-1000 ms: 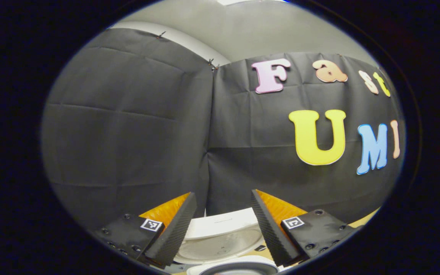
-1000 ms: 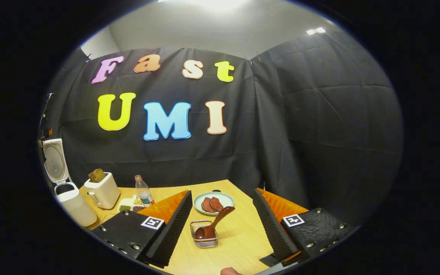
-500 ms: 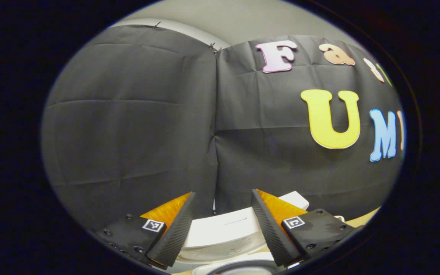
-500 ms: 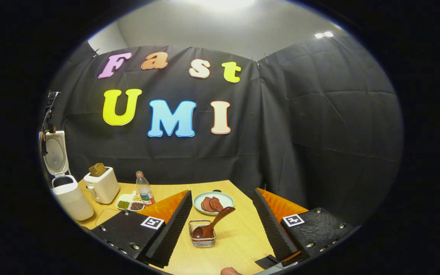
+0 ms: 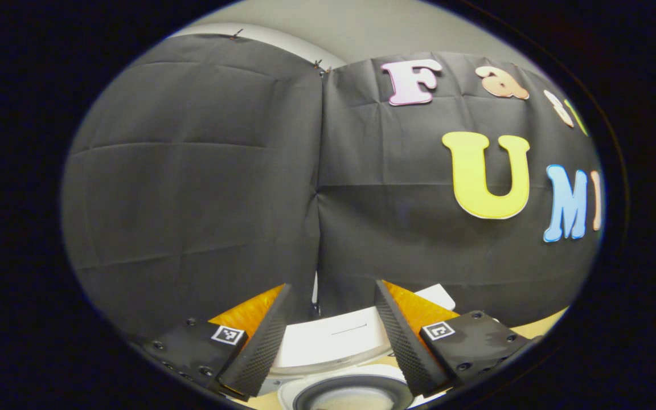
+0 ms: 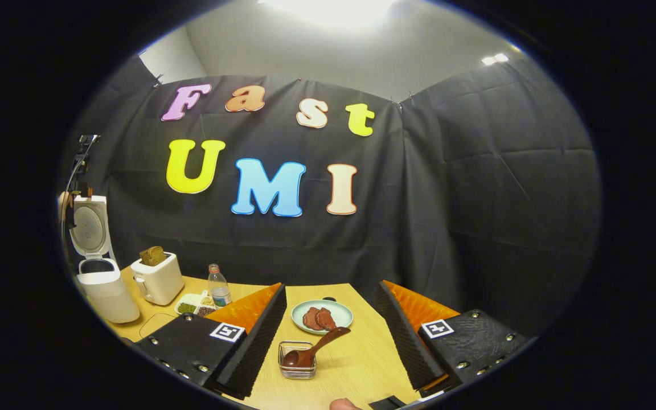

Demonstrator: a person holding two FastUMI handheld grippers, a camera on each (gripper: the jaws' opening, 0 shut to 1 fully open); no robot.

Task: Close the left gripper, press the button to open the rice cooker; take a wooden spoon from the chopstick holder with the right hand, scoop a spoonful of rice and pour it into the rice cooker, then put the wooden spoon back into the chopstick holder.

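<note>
In the left gripper view my left gripper [image 5: 332, 285] stands open just above the white rice cooker. The cooker's raised lid [image 5: 333, 339] shows between the fingers, and the dark pot opening [image 5: 351, 396] lies below them. In the right gripper view the rice cooker [image 6: 103, 285] stands far left on the table with its lid up. My right gripper [image 6: 331, 286] is open above the table with nothing in it. Below and between its fingers a wire chopstick holder [image 6: 296, 370] holds a dark wooden spoon [image 6: 312, 349], handle leaning right. A divided dish of grains [image 6: 192, 307] sits near the cooker.
On the yellow wooden table [image 6: 356, 364] a white toaster [image 6: 157, 279] with bread stands beside the cooker. A small bottle [image 6: 220, 289] is next to the dish. A pale plate with red slices [image 6: 322, 316] lies behind the holder. A person's fingertip [image 6: 342, 405] shows at the bottom edge.
The left gripper has tipped down over the cooker, so the pot opening now shows beneath the lid. The right gripper has drawn back and up from the holder. Both stay open.
</note>
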